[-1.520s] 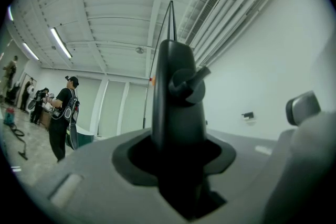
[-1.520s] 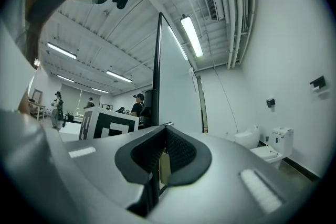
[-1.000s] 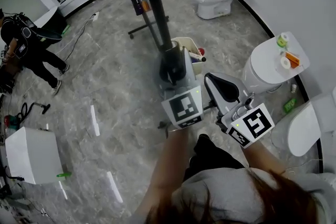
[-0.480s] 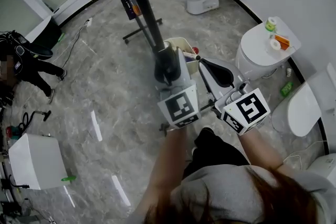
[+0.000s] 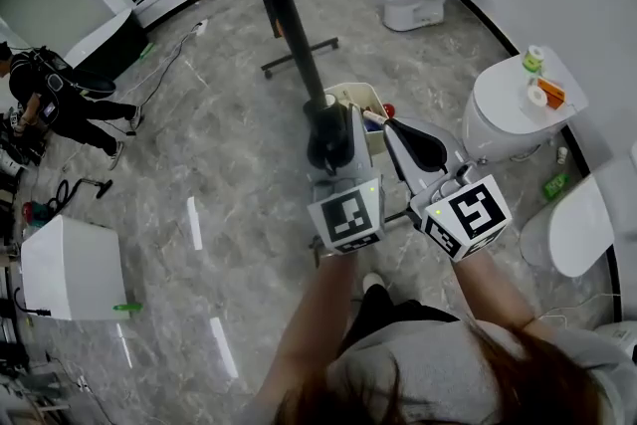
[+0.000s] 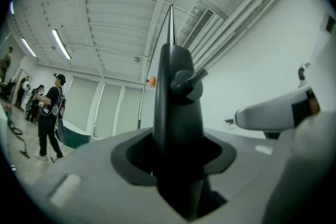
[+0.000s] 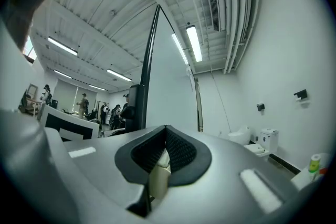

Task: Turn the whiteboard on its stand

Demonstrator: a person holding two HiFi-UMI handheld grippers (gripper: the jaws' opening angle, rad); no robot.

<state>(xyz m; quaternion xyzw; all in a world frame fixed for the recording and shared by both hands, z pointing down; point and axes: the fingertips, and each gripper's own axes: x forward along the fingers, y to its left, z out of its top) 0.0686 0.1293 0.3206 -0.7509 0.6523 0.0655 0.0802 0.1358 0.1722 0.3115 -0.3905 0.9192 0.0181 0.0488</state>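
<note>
Head view, looking steeply down. The whiteboard is seen edge-on as a long dark bar running from the top of the frame down to the left hand-held gripper. One foot of its stand rests on the grey marble floor.

Left gripper view: the dark side post of the whiteboard, which carries a knob, stands upright between the jaws and fills the gap. The jaws have just been closing, with the post between them, and they are clamped on it. The board's thin edge rises above the post towards the ceiling.

The right hand-held gripper lies just beside the left one, on its right and pointing the same way, apart from the whiteboard. Right gripper view: its ribbed black pads meet, and no object is between them. The white face of the board stands ahead and to the left of it.

A cream bin sits on the floor just beyond both hand-held grippers.
</note>
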